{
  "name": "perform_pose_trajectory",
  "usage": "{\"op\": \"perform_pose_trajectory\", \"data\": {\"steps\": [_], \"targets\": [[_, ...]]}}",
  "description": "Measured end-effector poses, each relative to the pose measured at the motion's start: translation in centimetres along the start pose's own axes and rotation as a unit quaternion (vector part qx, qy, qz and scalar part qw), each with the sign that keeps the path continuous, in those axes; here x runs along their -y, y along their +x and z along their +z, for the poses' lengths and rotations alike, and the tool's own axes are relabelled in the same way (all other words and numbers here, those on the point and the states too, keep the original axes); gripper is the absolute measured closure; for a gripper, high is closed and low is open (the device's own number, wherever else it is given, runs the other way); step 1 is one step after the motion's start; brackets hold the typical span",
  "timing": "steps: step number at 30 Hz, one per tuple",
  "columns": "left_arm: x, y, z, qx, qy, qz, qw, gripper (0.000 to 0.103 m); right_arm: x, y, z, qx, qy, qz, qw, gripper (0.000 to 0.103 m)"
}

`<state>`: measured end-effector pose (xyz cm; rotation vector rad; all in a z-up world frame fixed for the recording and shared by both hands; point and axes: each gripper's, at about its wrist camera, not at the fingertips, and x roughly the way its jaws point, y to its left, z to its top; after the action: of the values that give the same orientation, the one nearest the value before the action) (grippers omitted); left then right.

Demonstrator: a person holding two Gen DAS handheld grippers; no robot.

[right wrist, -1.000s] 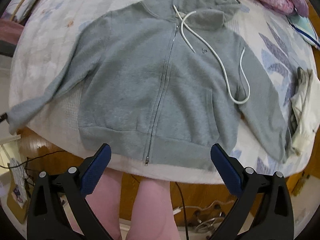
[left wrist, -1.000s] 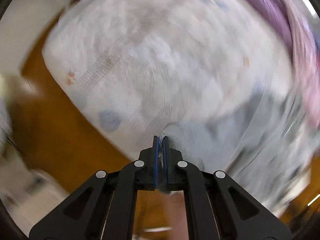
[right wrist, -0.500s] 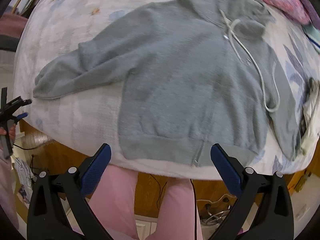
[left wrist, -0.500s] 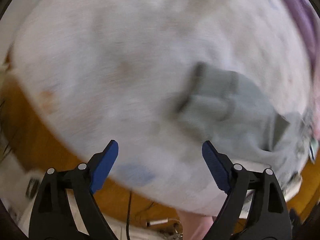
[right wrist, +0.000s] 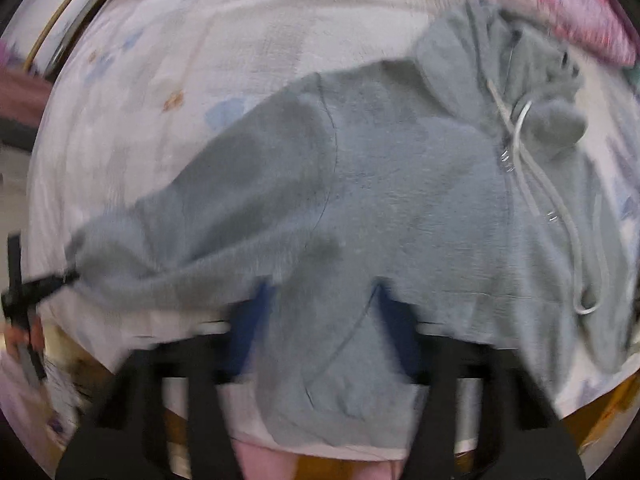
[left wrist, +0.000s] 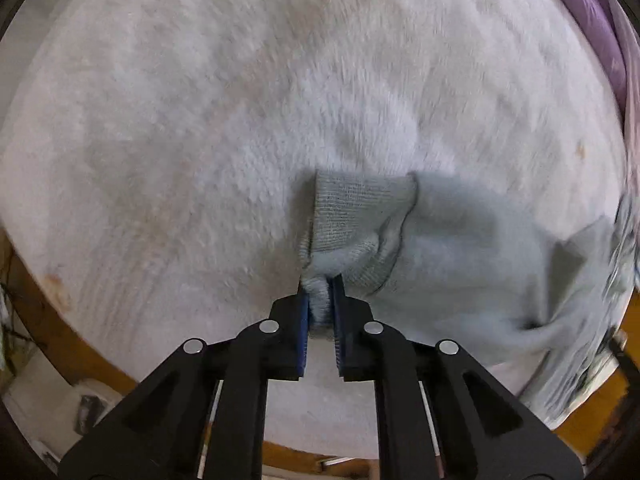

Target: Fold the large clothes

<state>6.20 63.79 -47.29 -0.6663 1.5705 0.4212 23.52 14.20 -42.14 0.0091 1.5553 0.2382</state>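
**Both grippers on the grey hoodie at the bed's edge**

Where our left gripper [left wrist: 319,286] points down, its blue fingers [left wrist: 305,312] have just been closing and now pinch a bunched fold of the ribbed cuff [left wrist: 356,216] at the end of the hoodie's sleeve, with only a narrow gap left between them. Our right gripper [right wrist: 320,292] is blurred; its fingers [right wrist: 250,320] have just been closing too, and grey fabric near the hem lies between them, but we cannot tell whether they press on it.

Outward from the fingers, the grey hoodie [right wrist: 400,200] lies spread front-up on the bed [left wrist: 200,120], its hem near the edge closest to us. Its sleeve runs off to the left in the right wrist view, where the left gripper shows small and dark at its end. We see the zip closed up the front, the hood [right wrist: 520,80] crumpled at the far end, and a white drawstring [right wrist: 576,248] looping down the chest.

Under it lies a fluffy white bedspread with faint blue and orange marks. A pink-purple blanket [right wrist: 560,12] is heaped at the far side. Below the bed's edge we see brown wooden floor [left wrist: 36,300].
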Motion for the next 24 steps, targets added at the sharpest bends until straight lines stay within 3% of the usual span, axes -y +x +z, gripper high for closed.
{"op": "perform_pose_trajectory", "data": {"steps": [2, 5, 8, 12, 16, 20, 24], "targets": [[0.6, -2.7, 0.9, 0.033, -0.01, -0.001, 0.9994, 0.094, 0.8, 0.7, 0.9, 0.011, 0.007, 0.017, 1.0, 0.1], [1.8, -7.4, 1.6, 0.086, -0.019, -0.007, 0.9961, 0.094, 1.4, 1.1, 1.4, 0.018, 0.0, 0.016, 1.0, 0.103], [3.1, -11.6, 1.6, 0.136, -0.017, -0.006, 0.9905, 0.094, 2.6, 2.5, 2.2, 0.017, 0.012, 0.045, 0.999, 0.103], [7.2, -18.4, 0.0, 0.217, 0.032, -0.002, 0.9757, 0.094, 3.2, 5.3, 2.8, 0.005, 0.023, 0.069, 0.997, 0.103], [13.3, -23.5, -2.7, 0.282, 0.074, -0.026, 0.9562, 0.094, 2.9, 7.7, 3.2, 0.001, 0.02, 0.098, 0.995, 0.103], [20.3, -26.5, -5.7, 0.313, 0.119, -0.043, 0.9413, 0.094, 3.7, 10.1, 3.6, -0.004, 0.043, 0.12, 0.992, 0.103], [28.2, -25.9, -7.6, 0.302, 0.148, -0.032, 0.9412, 0.094, 4.4, 10.1, 3.4, 0.002, 0.05, 0.153, 0.987, 0.103]]}}
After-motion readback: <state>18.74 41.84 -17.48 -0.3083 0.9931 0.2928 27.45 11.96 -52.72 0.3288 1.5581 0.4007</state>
